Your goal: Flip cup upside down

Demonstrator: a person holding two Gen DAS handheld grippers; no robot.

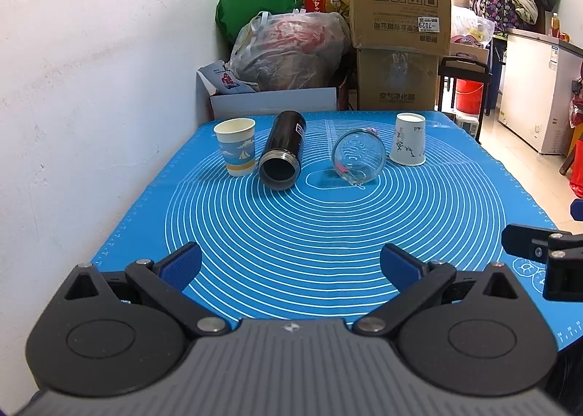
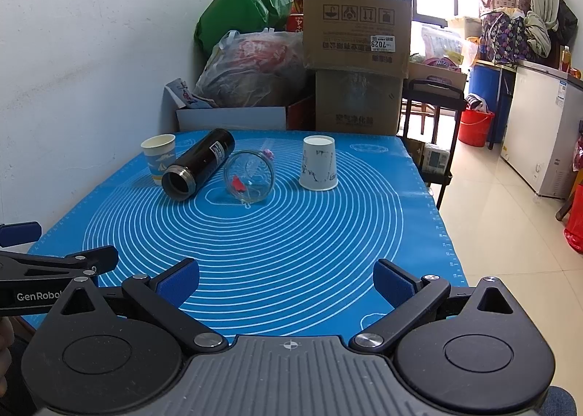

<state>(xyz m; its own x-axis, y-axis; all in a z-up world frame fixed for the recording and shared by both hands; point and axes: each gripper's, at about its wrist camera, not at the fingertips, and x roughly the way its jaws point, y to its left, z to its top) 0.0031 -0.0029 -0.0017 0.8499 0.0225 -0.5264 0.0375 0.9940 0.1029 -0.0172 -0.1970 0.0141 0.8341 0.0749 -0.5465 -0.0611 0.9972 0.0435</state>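
- We hold the left gripper (image 1: 290, 265) and right gripper (image 2: 286, 279) spread wide, empty, over the near mat (image 2: 255, 252).
- Upright paper cup (image 1: 236, 150) sits far left, touching the fallen black flask (image 1: 283, 150).
- Clear glass jar (image 1: 359, 155) lies sideways; white cup (image 1: 409, 139) stands inverted beside it.

right gripper (image 2: 286, 279) fingers apart, empty | white cup (image 2: 318, 163) inverted | glass jar (image 2: 249, 176) on side

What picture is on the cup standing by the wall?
Sailboats and clouds on blue, above a yellow band, on the paper cup; clearest in left wrist view.
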